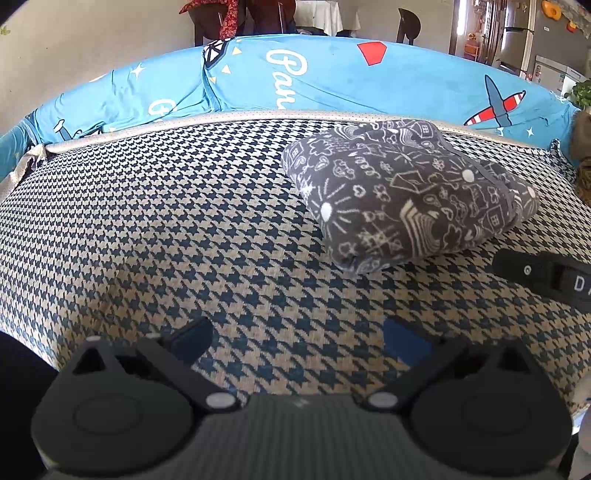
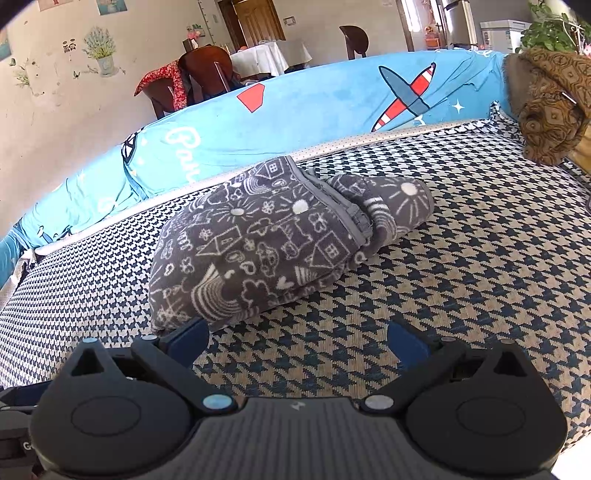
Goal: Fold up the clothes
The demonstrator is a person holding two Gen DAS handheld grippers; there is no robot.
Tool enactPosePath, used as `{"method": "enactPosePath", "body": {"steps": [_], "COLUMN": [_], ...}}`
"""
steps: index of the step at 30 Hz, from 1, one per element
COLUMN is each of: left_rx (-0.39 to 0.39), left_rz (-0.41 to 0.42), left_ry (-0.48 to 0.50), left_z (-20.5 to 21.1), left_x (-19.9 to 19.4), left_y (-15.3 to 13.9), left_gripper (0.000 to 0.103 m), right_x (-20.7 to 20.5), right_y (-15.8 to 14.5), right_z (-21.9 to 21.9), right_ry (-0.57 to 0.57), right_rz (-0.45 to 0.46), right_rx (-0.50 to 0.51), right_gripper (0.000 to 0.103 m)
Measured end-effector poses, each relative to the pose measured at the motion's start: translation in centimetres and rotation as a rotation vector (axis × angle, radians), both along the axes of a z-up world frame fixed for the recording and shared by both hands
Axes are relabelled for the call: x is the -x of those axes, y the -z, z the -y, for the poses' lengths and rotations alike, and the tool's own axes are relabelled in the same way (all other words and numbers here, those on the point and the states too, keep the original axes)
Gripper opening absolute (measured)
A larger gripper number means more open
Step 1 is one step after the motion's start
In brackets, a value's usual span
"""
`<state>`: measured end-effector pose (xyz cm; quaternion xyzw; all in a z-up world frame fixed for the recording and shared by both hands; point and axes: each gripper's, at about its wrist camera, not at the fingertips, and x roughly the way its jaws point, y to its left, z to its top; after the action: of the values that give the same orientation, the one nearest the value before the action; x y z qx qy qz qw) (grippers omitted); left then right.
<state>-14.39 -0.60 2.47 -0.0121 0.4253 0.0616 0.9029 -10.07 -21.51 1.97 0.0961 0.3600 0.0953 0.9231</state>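
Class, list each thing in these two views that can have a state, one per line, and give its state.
Grey garment: folded into a compact bundle, lying on the cushion, not held.
Left gripper: open, empty, short of the garment.
Right gripper: open, empty, its left finger right at the garment's near edge.
Cushion: flat, garment resting on it.
Blue cover: draped over the backrest, slightly wrinkled.

This is a home's living and dining room. A sofa seat (image 2: 461, 236) in houndstooth cloth has a blue airplane-print cover (image 2: 332, 107) on its backrest. Behind the sofa stand a cloth-covered dining table (image 2: 269, 55), wooden chairs (image 2: 207, 74), a door (image 2: 255, 22) and flower wall stickers (image 2: 99, 48).
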Motion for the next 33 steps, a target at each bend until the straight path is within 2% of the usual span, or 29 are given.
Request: {"method": "enactPosePath", "body": {"steps": [9, 33], "left_rx": [-0.022, -0.032], "left_rz": [0.023, 0.020], "left_ry": [0.006, 0.025], "left_z": [1.2, 3.3], "left_x": [0.7, 2.7], "left_y": [-0.8, -1.9], "left_gripper": [0.103, 0.103], "right_x": [0.3, 0.8], "right_y": [-0.3, -1.5], "right_z": [0.6, 2.2], "right_ry": [0.004, -0.003], "right_rz": [0.008, 0.031], "right_rx": [-0.009, -0.020], "right_gripper": [0.103, 0.103]}}
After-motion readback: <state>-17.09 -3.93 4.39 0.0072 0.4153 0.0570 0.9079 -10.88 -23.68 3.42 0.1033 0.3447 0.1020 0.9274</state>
